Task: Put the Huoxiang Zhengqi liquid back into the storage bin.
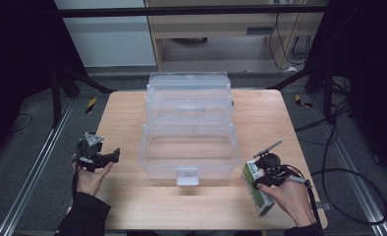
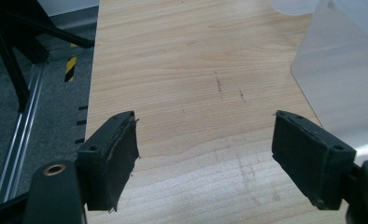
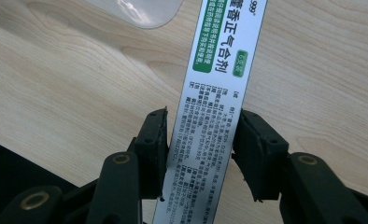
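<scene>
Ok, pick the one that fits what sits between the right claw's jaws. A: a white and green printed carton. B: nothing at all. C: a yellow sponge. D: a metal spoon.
A: in the right gripper view the right claw has its jaws on either side of the white and green printed carton, which lies on the wooden table.

light wooden table point(image 1: 132, 123) in the middle, on grey carpeted floor point(image 1: 24, 147). metal rails point(image 1: 34, 167) running down both sides, yellow-black striped markers point(image 1: 91, 105) near the far corners. black curtains point(image 1: 14, 59) left and right, pale wooden cabinet point(image 1: 221, 29) behind, loose black cables point(image 1: 348, 172) at right.
</scene>
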Tool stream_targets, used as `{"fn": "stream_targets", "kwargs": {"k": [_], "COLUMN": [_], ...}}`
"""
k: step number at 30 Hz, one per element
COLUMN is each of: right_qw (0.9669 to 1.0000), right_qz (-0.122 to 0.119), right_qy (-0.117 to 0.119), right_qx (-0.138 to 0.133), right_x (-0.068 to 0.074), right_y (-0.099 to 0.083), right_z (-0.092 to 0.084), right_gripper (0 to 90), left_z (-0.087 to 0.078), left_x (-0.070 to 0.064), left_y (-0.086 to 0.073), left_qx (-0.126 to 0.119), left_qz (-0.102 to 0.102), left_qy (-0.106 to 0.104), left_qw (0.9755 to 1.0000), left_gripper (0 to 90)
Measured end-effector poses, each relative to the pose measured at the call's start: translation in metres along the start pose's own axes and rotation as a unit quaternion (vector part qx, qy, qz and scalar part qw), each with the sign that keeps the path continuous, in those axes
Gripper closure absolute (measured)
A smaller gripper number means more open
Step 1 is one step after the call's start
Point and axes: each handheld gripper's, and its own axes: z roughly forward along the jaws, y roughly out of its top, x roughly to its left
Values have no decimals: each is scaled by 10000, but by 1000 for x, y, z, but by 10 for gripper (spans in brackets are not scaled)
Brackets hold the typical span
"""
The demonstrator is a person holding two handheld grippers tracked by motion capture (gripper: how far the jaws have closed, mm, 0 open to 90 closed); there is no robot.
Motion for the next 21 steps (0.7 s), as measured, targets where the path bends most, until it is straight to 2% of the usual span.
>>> {"fn": "stream_targets", "kwargs": {"k": [10,21], "right_qw": [9999,9996], "right_qz": [33,5], "right_qy": [8,-145], "right_qx": [105,245], "right_x": [-1,0], "right_y": [1,4], "right_z": [5,3], "right_gripper": [560,619], "left_z": [1,2], "left_x": [-1,-1], "left_y": [0,0], "left_qx": [25,41], "left_qz": [22,25], "left_qy": [-27,-32], "left_qw": [10000,10000], "left_gripper": [220,220]}}
